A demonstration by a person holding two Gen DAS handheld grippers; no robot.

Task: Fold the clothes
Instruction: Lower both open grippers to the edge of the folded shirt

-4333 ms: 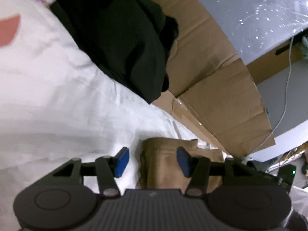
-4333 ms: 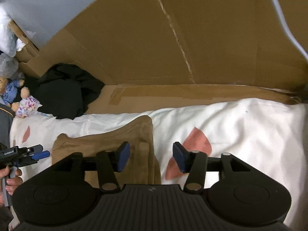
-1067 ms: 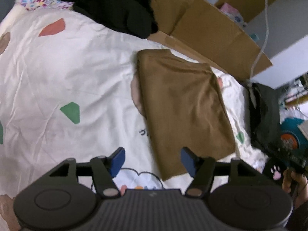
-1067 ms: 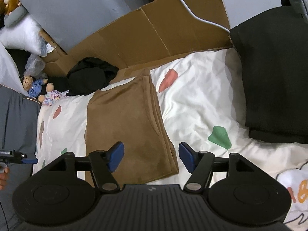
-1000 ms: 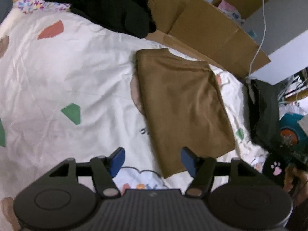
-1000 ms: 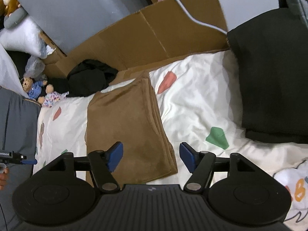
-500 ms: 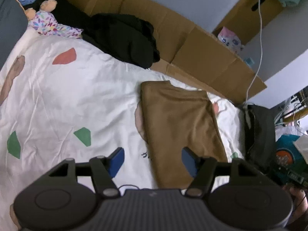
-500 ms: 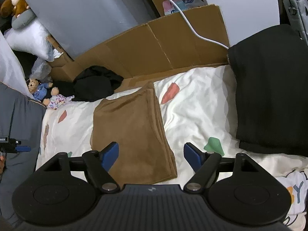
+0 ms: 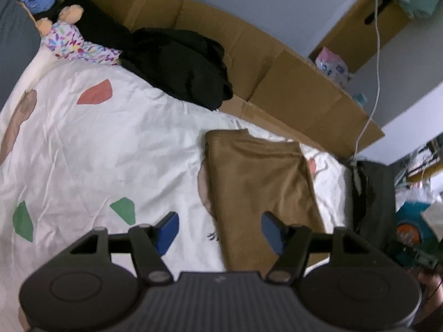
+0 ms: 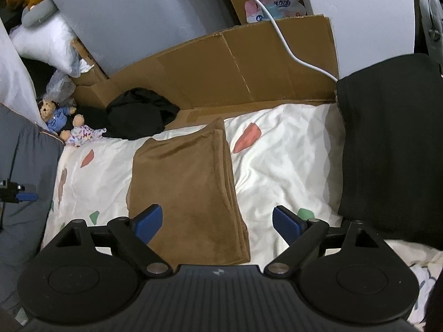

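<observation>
A brown garment (image 9: 260,188) (image 10: 184,191) lies folded into a long rectangle on the white patterned bedsheet (image 9: 91,149) (image 10: 285,149). My left gripper (image 9: 220,233) hovers high above the sheet near the garment's near end, open, nothing between its blue pads. My right gripper (image 10: 214,221) hangs above the garment's near right corner; its jaws are opening wide and hold nothing. The left gripper's blue tip (image 10: 23,196) shows at the far left of the right wrist view.
A crumpled black garment (image 9: 180,63) (image 10: 138,116) lies at the bed's far edge against flattened cardboard (image 9: 290,96) (image 10: 243,66). A folded black cloth (image 10: 390,144) lies on the right. Stuffed toys (image 9: 55,13) (image 10: 59,119) sit in the far corner. A white cable (image 10: 279,27) crosses the cardboard.
Both grippers have risen away from the bed, so more of the room shows and the brown garment looks smaller. The right jaws have spread wider. The garment has not moved.
</observation>
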